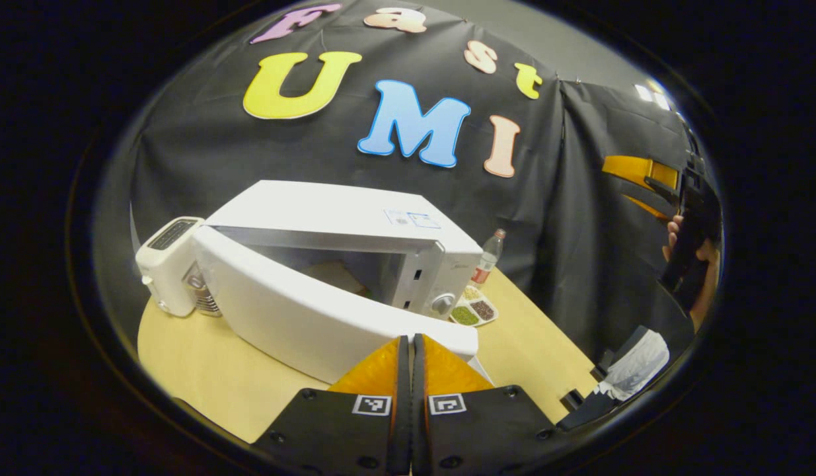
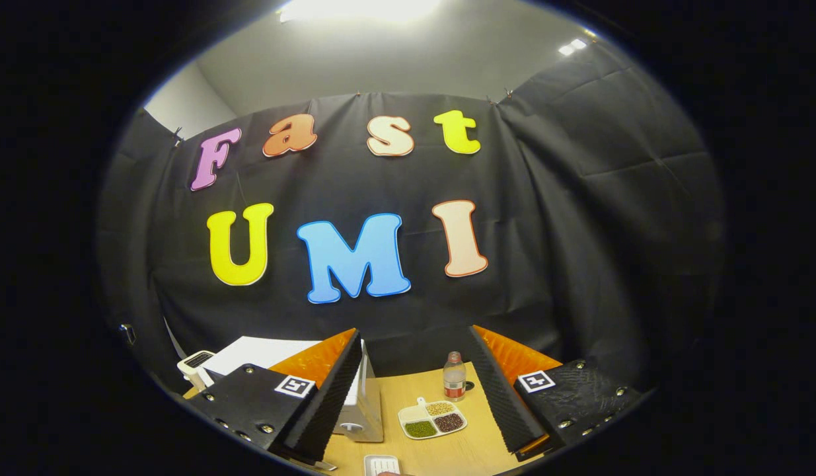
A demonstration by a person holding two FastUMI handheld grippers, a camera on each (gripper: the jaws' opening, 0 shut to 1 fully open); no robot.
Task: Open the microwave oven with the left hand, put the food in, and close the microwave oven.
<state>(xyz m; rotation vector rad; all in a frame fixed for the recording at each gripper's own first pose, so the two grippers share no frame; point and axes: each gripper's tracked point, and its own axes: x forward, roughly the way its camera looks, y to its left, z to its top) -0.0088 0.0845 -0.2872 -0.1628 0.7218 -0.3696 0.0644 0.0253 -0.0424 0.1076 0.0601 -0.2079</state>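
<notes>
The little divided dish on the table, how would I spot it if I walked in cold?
Start at the big white microwave on the wooden table. Just past its knob corner lies a white divided tray with green, brown and pale fillings. The clear bottle behind it stands upright; the tray lies flat.

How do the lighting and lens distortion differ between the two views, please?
In the left gripper view, light is even; the fisheye bows the microwave and its open door, and the left gripper looms large but sharp. In the right gripper view, a ceiling light blows out to white glare at the top, and the table with the sectioned tray is squeezed small at the bottom.
</notes>
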